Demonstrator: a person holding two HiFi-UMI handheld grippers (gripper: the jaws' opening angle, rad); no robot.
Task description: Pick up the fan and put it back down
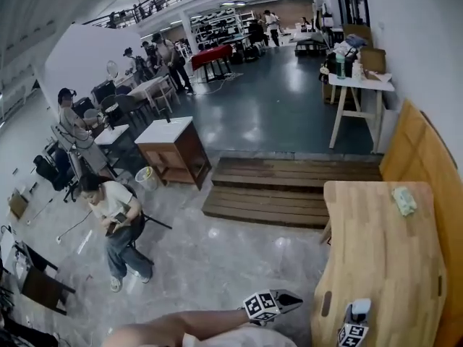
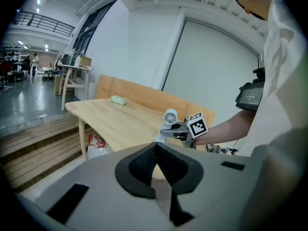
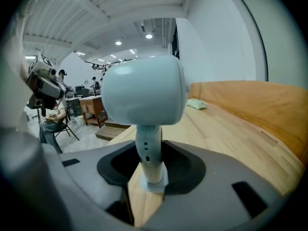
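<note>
A small white fan (image 3: 143,93) with a round head on a slim stem stands upright between the jaws of my right gripper (image 3: 151,177), which is shut on the stem's lower part. In the head view the fan (image 1: 359,309) is over the near left corner of the wooden table (image 1: 376,244). I cannot tell whether its base touches the wood. The left gripper view shows the fan (image 2: 170,116) from the side, held low over the tabletop. My left gripper (image 2: 156,148) is shut with nothing in it and hangs off the table's left side, its marker cube (image 1: 266,306) over the floor.
A crumpled green cloth (image 1: 404,199) lies at the table's far end. A wooden panel (image 1: 427,165) leans along the wall at the right. Wooden steps (image 1: 282,190) lie beyond the table. A person (image 1: 112,215) sits on a chair at the left.
</note>
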